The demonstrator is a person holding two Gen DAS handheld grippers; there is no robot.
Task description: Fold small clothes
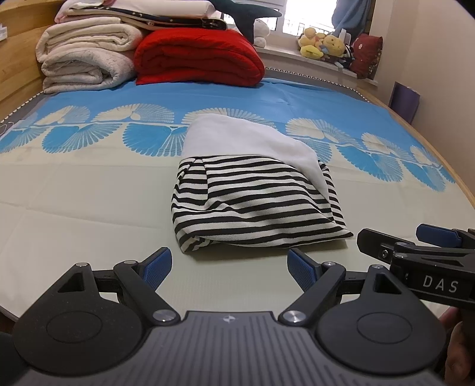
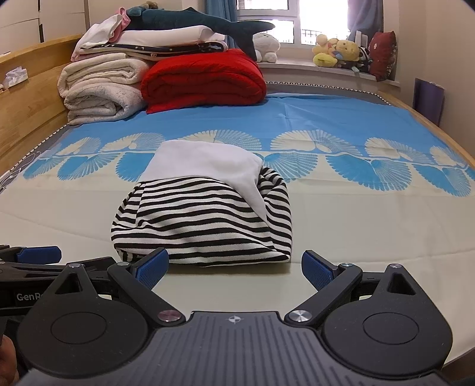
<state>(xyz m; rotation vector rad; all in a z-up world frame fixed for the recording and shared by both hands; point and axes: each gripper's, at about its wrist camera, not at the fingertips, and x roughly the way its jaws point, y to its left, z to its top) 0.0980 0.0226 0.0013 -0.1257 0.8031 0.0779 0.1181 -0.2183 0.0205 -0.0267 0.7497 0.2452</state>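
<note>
A small black-and-white striped garment (image 1: 255,205) with a white part (image 1: 237,139) lies folded into a compact bundle on the bed; the right wrist view shows the same garment (image 2: 202,219) straight ahead. My left gripper (image 1: 230,265) stands open just short of its near edge, nothing between the blue pads. My right gripper (image 2: 234,267) is open too, its left pad close to the bundle's near hem without pressing on it. The right gripper (image 1: 394,240) also shows at the right edge of the left wrist view, and the left gripper's fingers (image 2: 38,254) at the left edge of the right wrist view.
The bed sheet (image 1: 89,202) is cream near me and blue with fan patterns farther off. Folded white blankets (image 1: 86,59), a red quilt (image 1: 199,56) and a plush shark (image 2: 193,20) are stacked at the headboard end. Plush toys (image 1: 323,44) line the windowsill.
</note>
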